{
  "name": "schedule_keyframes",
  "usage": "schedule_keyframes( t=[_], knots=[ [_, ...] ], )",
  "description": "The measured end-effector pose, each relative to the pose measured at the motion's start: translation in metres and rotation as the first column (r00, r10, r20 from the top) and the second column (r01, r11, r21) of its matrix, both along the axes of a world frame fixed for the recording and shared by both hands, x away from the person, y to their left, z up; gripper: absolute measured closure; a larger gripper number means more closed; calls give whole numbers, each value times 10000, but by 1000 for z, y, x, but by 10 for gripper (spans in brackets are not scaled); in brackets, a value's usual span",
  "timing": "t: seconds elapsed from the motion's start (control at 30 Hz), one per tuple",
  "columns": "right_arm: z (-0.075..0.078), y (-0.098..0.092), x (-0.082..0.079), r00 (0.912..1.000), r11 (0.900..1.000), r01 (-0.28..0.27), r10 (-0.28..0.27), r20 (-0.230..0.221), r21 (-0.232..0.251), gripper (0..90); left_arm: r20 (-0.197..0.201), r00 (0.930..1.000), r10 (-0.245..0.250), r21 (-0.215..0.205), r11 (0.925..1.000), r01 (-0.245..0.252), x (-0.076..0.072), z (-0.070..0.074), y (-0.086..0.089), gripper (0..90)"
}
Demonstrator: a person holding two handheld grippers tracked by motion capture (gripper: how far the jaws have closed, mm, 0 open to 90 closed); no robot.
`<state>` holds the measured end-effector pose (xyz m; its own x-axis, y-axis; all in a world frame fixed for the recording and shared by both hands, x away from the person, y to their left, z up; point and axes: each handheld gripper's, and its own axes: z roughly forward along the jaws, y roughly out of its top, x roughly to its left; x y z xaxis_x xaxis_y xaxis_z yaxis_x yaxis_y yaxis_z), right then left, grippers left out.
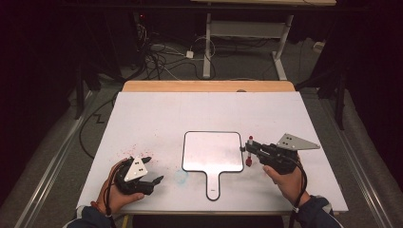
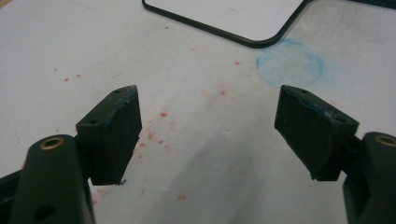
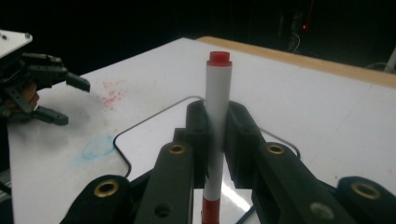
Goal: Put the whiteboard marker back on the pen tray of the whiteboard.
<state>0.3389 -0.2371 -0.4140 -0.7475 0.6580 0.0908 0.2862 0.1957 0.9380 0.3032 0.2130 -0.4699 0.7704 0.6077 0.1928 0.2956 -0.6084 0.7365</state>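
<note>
In the high view, I see my right tongs (image 1: 249,153) at the lower right of the frame, just beside the right edge of the small whiteboard (image 1: 212,151). They pinch a red-capped marker (image 1: 249,151), which stands nearly upright. The whiteboard lies flat in the lower middle of the white worktop (image 1: 157,118), with its handle toward the bottom edge. My left tongs (image 1: 154,169) are at the lower left, spread apart, near some red specks and well apart from the board.

In the left gripper view, the two jaws stand wide with nothing between them. Under them I see the worktop with red specks (image 2: 162,114), and a faint blue ring (image 2: 289,63) at the upper right, just beside the rounded corner of the whiteboard (image 2: 233,14).

In the right gripper view, the marker (image 3: 217,100) is in the middle of the frame, held upright between the pads, above the board (image 3: 154,135). The left tongs (image 3: 70,100) show at the left edge, spread.
</note>
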Motion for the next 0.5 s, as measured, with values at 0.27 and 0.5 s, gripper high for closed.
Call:
schedule_keyframes(
  t=[0.27, 0.5],
  knots=[
    [-6, -9, -7, 9976, 9992, 307, -322, -616, -255, 817, -15, 10000, -20, 67, 10000, 20, 0, 0, -1, 218],
    [-19, -17, 8, 9810, 9946, 1009, -1034, -1642, -231, 815, -47, 9998, -190, 227, 9996, 191, 2, -1, -6, 218]
  ],
)
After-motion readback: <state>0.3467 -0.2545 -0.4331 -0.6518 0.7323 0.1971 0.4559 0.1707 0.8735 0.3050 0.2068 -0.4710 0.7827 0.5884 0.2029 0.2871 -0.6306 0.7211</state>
